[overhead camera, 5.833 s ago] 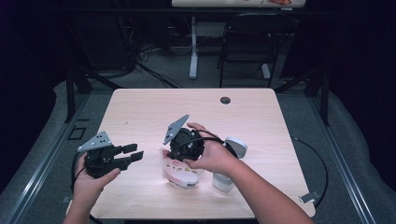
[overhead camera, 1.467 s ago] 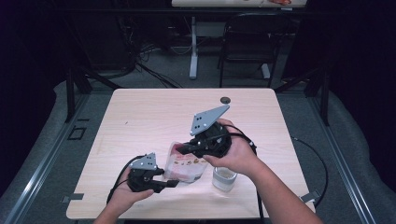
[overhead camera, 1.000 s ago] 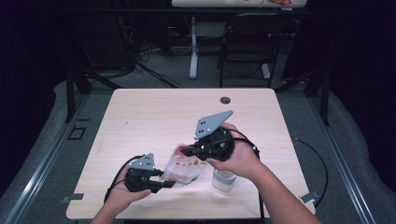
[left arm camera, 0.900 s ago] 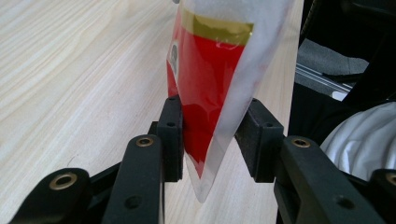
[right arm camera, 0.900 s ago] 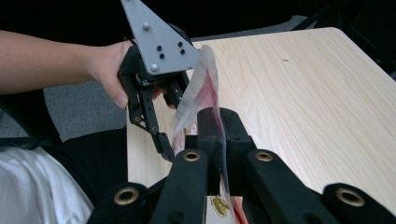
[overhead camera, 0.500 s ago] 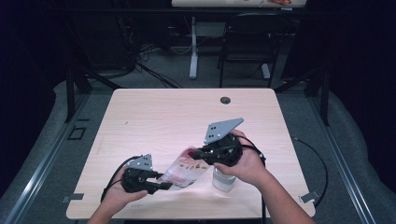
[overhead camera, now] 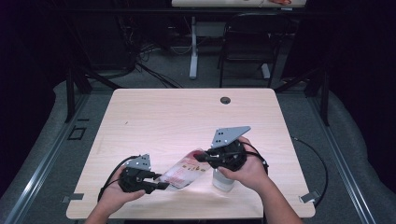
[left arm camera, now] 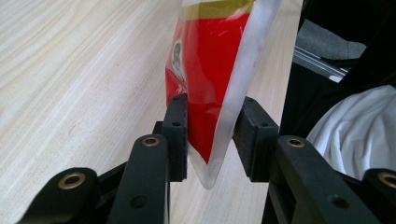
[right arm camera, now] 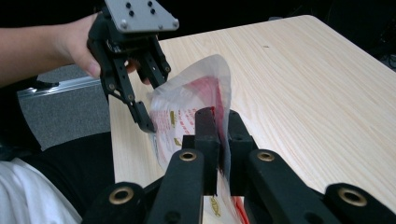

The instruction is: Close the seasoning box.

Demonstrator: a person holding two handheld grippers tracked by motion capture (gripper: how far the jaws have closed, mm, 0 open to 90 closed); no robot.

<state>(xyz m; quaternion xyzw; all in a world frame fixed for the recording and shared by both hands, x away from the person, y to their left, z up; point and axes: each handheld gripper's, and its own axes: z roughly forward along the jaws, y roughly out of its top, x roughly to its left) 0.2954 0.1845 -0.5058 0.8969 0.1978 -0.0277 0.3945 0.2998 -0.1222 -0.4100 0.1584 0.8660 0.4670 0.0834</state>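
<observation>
A clear plastic bag with red print (overhead camera: 183, 170) hangs stretched between my two grippers above the table's near edge. My left gripper (overhead camera: 162, 185) holds its lower corner; in the left gripper view both pads press the bag (left arm camera: 210, 60) between the jaws of the left gripper (left arm camera: 210, 123), which have just been closing. My right gripper (overhead camera: 199, 157) pinches the bag's upper edge. In the right gripper view the thin film of the bag (right arm camera: 196, 93) runs between the nearly closed pads of the right gripper (right arm camera: 222, 116), whose jaws have eased open slightly. The left gripper (right arm camera: 154, 98) shows beyond.
A white cup (overhead camera: 220, 181) stands on the wooden table (overhead camera: 187, 116) under my right hand. A dark cable hole (overhead camera: 225, 100) sits near the far edge. A chair (overhead camera: 247, 42) and a desk leg stand behind the table.
My right hand has come down and toward the near edge with its end of the bag. The left hand has stayed put.
</observation>
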